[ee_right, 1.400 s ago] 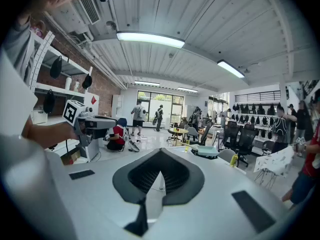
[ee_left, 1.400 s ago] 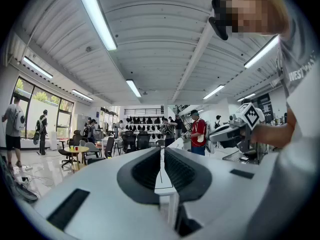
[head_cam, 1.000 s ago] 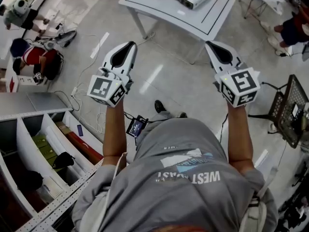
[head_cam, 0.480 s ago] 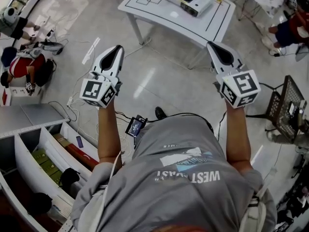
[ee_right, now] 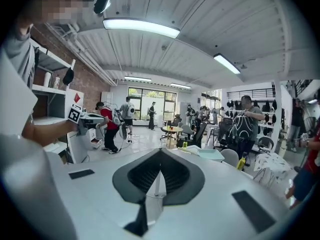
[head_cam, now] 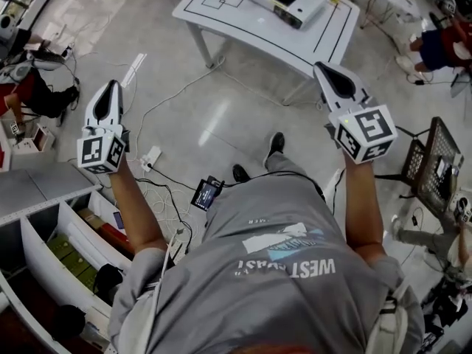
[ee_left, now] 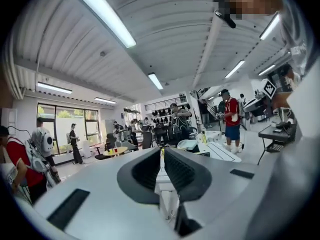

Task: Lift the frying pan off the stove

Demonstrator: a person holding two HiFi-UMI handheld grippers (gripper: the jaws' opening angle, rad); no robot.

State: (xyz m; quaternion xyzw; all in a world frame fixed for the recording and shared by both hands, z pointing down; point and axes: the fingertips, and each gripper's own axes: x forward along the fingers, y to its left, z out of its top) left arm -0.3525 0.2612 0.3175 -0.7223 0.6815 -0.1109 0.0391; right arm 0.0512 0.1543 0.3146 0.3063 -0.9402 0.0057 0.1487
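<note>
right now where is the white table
In the head view the white table stands at top centre, ahead of the person, nearer the right gripper than the left gripper.

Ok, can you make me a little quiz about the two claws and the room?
1. True or false: the left claw is holding something.
2. Pick one. What stands on the floor ahead of the person? A, a white table. B, a bathtub. C, a bicycle.
3. Fill the gap: the jaws of the right claw are ___.

Key: 1 false, it is shut with nothing in it. 2 A. 3 shut, and empty too.
</note>
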